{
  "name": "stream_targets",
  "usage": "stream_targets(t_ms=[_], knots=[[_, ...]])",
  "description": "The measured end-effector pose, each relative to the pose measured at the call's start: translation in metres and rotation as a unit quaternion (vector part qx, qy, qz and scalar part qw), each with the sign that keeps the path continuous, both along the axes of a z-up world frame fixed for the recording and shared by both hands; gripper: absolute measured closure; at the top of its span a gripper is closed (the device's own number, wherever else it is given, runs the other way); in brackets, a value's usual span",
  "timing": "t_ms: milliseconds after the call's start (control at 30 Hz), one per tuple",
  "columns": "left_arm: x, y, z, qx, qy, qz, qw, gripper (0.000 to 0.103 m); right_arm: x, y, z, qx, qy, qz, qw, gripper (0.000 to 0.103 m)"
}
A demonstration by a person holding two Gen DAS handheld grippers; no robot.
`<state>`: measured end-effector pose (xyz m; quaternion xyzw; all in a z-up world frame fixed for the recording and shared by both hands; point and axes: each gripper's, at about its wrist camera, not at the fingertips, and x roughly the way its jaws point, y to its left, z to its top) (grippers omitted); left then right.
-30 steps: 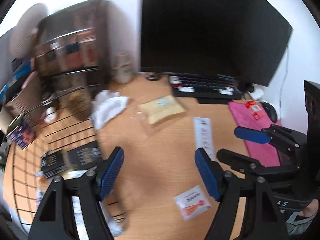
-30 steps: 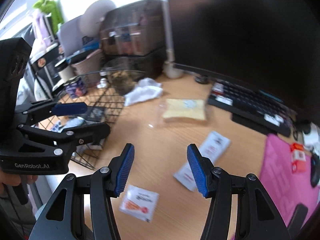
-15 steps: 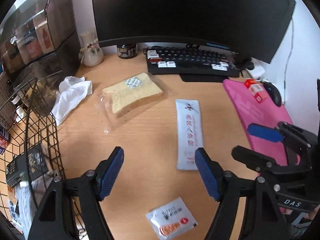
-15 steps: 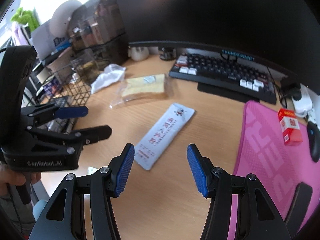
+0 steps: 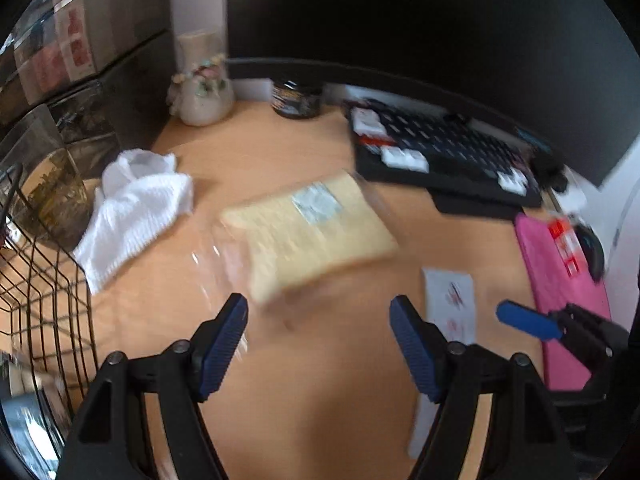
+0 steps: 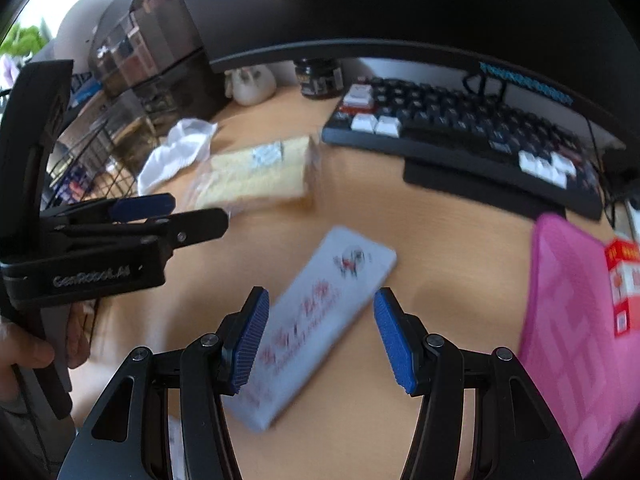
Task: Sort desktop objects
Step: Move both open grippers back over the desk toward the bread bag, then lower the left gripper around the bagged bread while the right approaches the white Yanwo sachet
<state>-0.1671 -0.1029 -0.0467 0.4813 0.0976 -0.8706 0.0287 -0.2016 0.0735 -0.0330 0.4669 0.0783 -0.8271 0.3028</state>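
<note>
A slice of bread in a clear wrapper (image 5: 312,232) lies mid-desk, just beyond my open left gripper (image 5: 319,322), whose blue pads are empty. In the right wrist view the same bread (image 6: 256,176) sits further back on the left. A long white sachet with red print (image 6: 316,312) lies slanted between the blue pads of my open right gripper (image 6: 320,332); the pads stand apart from it. The sachet (image 5: 450,300) shows at the right in the left wrist view, next to the right gripper's finger (image 5: 528,322). The left gripper (image 6: 132,220) is seen from the side, held by a hand (image 6: 24,352).
A crumpled white cloth (image 5: 136,204) lies left of the bread, beside a black wire basket (image 5: 44,292). Behind stand a ceramic vase (image 5: 202,88), a dark jar (image 5: 296,98), a keyboard (image 6: 468,136) and a monitor. A pink mat (image 6: 576,328) with a red-and-white box (image 6: 624,280) is on the right.
Both grippers have come forward and down toward the desk. The bread now lies just beyond the left pads, and the long sachet sits between the right pads. The jaws kept their width.
</note>
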Motion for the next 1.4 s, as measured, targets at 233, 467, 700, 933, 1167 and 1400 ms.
stream_targets(t_ms=[233,467,700,933,1167,1400], knots=[[-0.007,-0.029,-0.011,0.002,-0.010,0.033,0.9994,0.026,-0.039,-0.044,0.000,0.012,0.032,0.017,0.999,0.048],[0.007,-0.067,-0.014,-0.003,-0.017,0.071,0.9973,0.026,-0.054,-0.084,-0.005,0.015,0.045,0.032,0.998,0.048],[-0.005,-0.067,-0.027,0.014,-0.015,0.066,0.9976,0.026,-0.053,-0.098,-0.017,0.038,0.051,0.046,0.997,0.048],[-0.002,-0.061,-0.029,0.018,-0.013,0.053,0.9983,0.023,-0.051,-0.085,-0.021,0.021,0.008,0.040,0.999,0.046],[0.004,-0.046,-0.034,0.006,-0.029,0.027,0.9992,0.022,-0.024,-0.070,-0.028,0.057,0.009,0.056,0.997,0.046],[0.009,-0.027,-0.017,-0.012,-0.014,0.016,0.9997,0.022,-0.007,-0.033,-0.018,0.034,0.007,0.037,0.999,0.048]])
